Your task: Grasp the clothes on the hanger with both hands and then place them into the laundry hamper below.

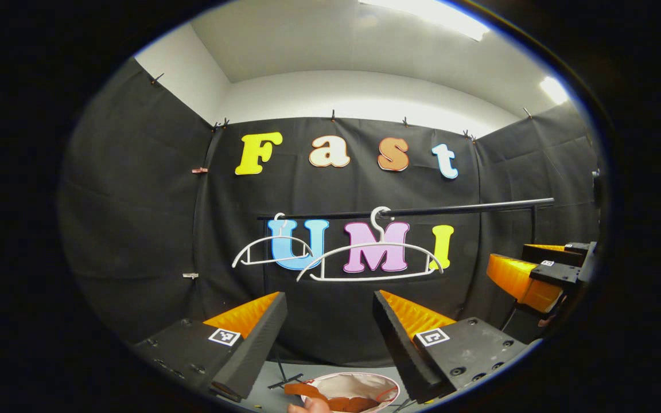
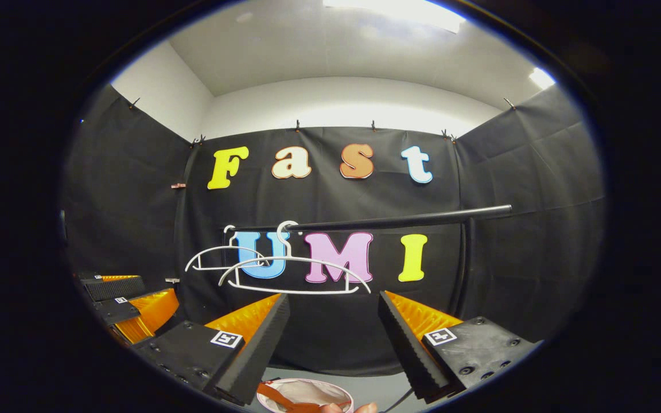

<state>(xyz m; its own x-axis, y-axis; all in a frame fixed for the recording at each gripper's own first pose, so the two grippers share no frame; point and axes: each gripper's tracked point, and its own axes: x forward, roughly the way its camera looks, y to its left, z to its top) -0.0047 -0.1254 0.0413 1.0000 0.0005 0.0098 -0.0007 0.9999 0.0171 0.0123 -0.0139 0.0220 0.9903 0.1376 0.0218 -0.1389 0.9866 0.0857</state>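
Note:
Two bare white hangers [image 1: 273, 252] [image 1: 370, 265] hang on a black rail [image 1: 451, 207]; in the right gripper view the hangers [image 2: 221, 258] [image 2: 296, 276] sit left of centre under the rail [image 2: 399, 220]. Below, the laundry hamper [image 1: 359, 382] [image 2: 314, 390] shows its pale lining, with a brown-orange piece of fabric [image 1: 319, 393] [image 2: 277, 398] lying at its mouth. My left gripper [image 1: 329, 295] is open and holds nothing, well above the hamper. My right gripper [image 2: 334, 296] is open too, level with it, and appears at the right edge [image 1: 508, 257]. The left gripper [image 2: 158, 291] appears at the left.
The rail rests on a black upright post [image 2: 466, 269] at the right. Fingertips of a hand [image 1: 307, 406] [image 2: 359, 408] show at the bottom edge by the hamper. A thin black stand leg [image 1: 284, 380] lies on the grey floor beside the hamper.

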